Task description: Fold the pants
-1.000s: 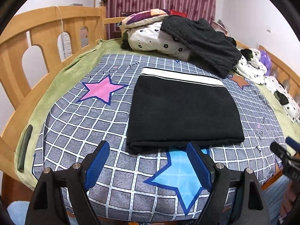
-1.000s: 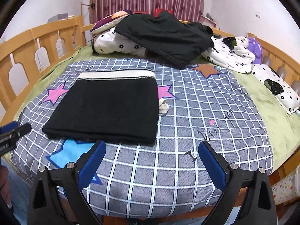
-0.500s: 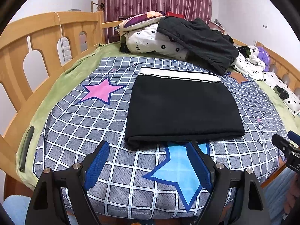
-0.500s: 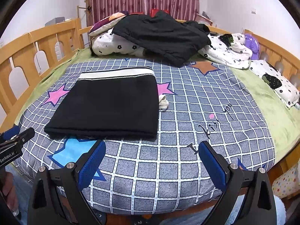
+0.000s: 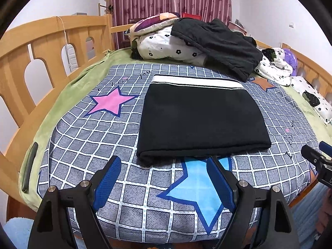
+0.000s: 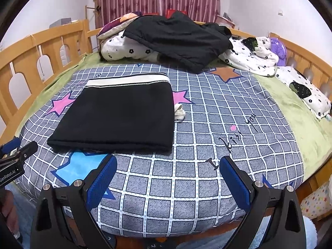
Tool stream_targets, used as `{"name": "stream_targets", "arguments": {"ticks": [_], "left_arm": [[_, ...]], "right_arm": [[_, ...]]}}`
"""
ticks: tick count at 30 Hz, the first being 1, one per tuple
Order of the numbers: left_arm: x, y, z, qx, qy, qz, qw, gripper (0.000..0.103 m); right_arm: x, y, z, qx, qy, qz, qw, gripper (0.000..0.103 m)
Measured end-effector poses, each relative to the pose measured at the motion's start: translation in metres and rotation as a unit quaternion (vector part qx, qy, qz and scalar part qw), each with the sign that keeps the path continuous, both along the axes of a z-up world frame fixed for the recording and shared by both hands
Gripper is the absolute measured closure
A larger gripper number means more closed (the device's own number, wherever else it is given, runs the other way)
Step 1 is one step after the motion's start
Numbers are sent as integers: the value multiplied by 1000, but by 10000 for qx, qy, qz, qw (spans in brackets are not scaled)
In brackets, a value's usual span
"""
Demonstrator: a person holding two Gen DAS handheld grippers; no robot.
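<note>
The pants [image 5: 199,120], a soft, limp, light black bundle folded flat mid-bed at 12 o'clock of the left gripper [image 5: 164,176], look best pinched at the thick near fold, while both it and the right gripper [image 6: 168,178] gape empty.

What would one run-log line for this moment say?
pants: folded, flat on bed | left gripper: open, empty | right gripper: open, empty
</note>
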State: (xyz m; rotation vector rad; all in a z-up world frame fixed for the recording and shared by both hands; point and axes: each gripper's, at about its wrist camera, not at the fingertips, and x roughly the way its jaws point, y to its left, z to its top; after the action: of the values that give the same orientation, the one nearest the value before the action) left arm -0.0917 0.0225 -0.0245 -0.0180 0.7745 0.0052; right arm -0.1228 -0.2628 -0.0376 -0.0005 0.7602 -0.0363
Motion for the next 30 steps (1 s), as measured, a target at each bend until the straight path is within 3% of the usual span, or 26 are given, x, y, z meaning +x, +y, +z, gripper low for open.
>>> {"name": "stream_targets", "arguments": {"ticks": [30], "left_arm": [[1, -1, -2, 16, -11, -71, 10000, 20]], "right_arm": [[2, -5, -1, 37, 19, -65, 10000, 5]]}}
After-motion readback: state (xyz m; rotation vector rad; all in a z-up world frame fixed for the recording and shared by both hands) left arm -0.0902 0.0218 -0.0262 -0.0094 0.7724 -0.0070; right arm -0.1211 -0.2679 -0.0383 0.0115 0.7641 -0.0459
